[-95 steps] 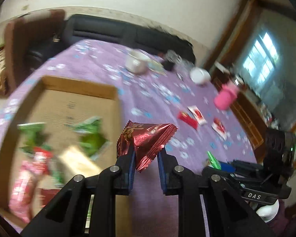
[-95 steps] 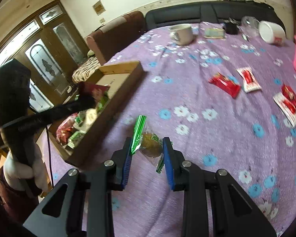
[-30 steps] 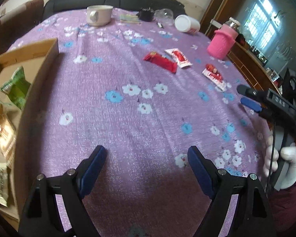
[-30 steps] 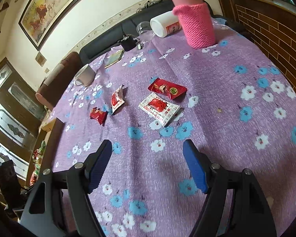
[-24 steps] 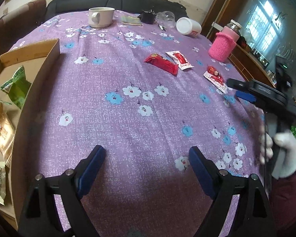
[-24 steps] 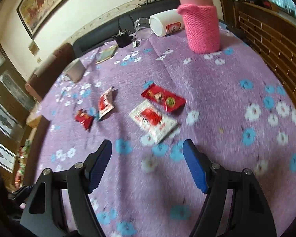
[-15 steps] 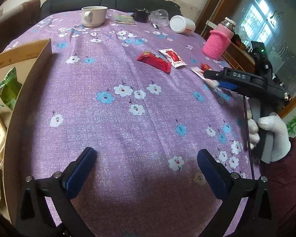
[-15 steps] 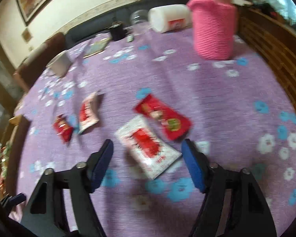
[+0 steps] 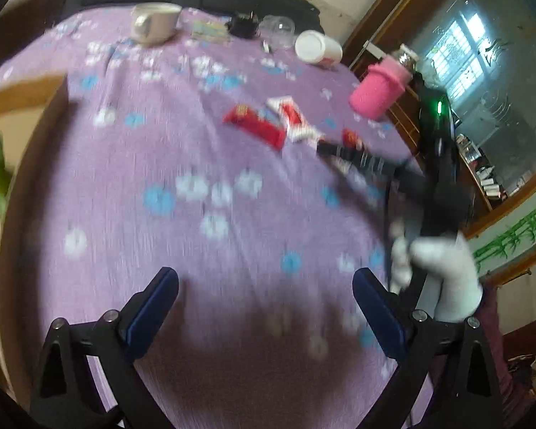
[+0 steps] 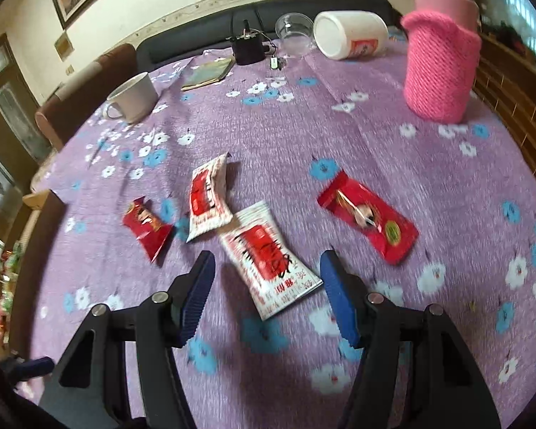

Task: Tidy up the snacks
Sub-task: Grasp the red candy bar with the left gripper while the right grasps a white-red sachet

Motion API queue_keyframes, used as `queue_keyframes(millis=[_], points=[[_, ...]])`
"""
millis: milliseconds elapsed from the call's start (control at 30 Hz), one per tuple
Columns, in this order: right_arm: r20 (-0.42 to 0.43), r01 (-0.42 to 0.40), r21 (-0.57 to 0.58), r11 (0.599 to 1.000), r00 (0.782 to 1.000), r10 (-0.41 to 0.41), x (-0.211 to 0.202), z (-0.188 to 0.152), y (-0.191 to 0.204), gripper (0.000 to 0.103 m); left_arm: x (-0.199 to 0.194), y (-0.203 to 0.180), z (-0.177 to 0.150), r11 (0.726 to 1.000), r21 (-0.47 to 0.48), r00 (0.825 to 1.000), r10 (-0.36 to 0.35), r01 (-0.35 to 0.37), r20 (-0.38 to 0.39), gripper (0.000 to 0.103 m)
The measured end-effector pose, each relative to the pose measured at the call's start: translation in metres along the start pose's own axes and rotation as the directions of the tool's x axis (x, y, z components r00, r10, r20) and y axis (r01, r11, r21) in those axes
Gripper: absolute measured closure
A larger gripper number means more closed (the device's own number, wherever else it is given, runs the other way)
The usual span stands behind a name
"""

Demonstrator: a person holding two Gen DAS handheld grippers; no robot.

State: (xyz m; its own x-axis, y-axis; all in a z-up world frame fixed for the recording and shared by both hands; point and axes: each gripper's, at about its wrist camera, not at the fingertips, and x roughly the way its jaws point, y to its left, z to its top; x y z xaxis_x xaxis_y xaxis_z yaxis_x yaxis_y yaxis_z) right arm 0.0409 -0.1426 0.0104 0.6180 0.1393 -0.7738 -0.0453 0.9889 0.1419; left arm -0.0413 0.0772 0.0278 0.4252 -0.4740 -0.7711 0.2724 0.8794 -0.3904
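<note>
The right tongs point(image 10: 266, 279) have swung in over the white-and-red snack packet point(image 10: 268, 257) lying flat on the tabletop point(image 10: 357, 150) and are closing around it — pads not yet touching; the left tongs point(image 9: 266, 298), narrowing slightly, stand wide and empty — next pickup begins

Each black two-finger gripper point(image 10: 266, 282) is built of angular plastic arms joined by silver screws, with ribbed blue pads point(image 10: 339, 305) fitted inside. A white knitted glove point(image 9: 443, 271) and a maroon sleeve point(image 9: 496, 325) are worn.
</note>
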Motion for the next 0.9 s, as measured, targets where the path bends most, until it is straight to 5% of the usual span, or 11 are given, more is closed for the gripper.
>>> queue_keyframes(millis=[100, 267, 433, 533, 567, 767, 900], points=[[0.009, 0.009, -0.044, 0.999, 1.000, -0.009, -0.002, 0.000, 0.003, 0.069, 0.014, 0.002, 0.030, 0.999, -0.036, 1.000, -0.023, 0.023, 0.017, 0.012], [0.011, -0.045, -0.015, 0.999, 0.999, 0.045, -0.008, -0.003, -0.008, 0.073, 0.059, 0.004, 0.074, 0.991, -0.125, 0.999, -0.039, 0.040, 0.004, 0.014], [-0.006, -0.103, 0.033, 0.994, 0.995, 0.103, -0.009, -0.002, -0.018, 0.074, 0.099, -0.003, 0.105, 0.991, -0.112, 0.997, 0.081, -0.079, 0.012, 0.014], [-0.020, -0.132, 0.069, 0.989, 0.991, 0.134, -0.006, -0.001, -0.024, 0.074, 0.112, -0.024, 0.111, 0.972, 0.036, 0.973, 0.229, -0.230, 0.029, 0.037], [-0.023, -0.142, 0.082, 0.987, 0.989, 0.144, -0.006, -0.001, -0.026, 0.074, 0.115, -0.029, 0.109, 0.970, 0.076, 0.973, 0.229, -0.231, 0.032, 0.058], [-0.023, -0.145, 0.093, 0.985, 0.989, 0.148, -0.006, -0.001, -0.028, 0.074, 0.109, -0.033, 0.097, 0.962, 0.158, 0.975, 0.221, -0.223, 0.035, 0.068], [-0.003, -0.172, 0.098, 0.980, 0.985, 0.173, -0.011, 0.000, -0.028, 0.087, 0.097, -0.028, 0.087, 0.972, 0.143, 0.982, 0.185, -0.189, 0.040, 0.068]])
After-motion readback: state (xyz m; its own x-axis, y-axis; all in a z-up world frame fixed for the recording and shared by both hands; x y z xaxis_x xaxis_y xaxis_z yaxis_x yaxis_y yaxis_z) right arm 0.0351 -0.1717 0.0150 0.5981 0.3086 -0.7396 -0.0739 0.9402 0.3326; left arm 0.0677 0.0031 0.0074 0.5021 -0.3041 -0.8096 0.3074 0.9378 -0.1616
